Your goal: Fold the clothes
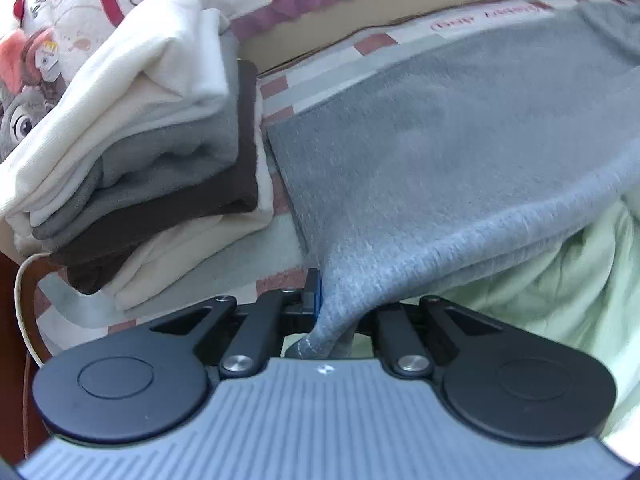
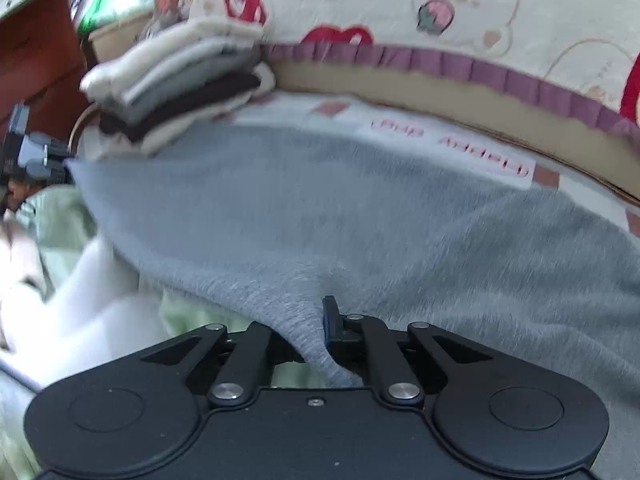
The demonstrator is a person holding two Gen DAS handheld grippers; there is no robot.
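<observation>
A grey knit garment lies spread over the patterned bed cover, its near edge lifted. My left gripper is shut on one corner of that edge, the cloth bunched between its fingers. In the right wrist view the same grey garment fills the middle, and my right gripper is shut on another part of its near edge. The left gripper also shows at the far left of that view, holding the garment's corner. A stack of folded clothes, cream, grey and dark brown, sits left of the garment.
A pale green cloth lies under the lifted grey edge. A quilt with red bear prints and a purple frill runs along the back. A plush toy sits at far left. Dark wood furniture stands behind the folded stack.
</observation>
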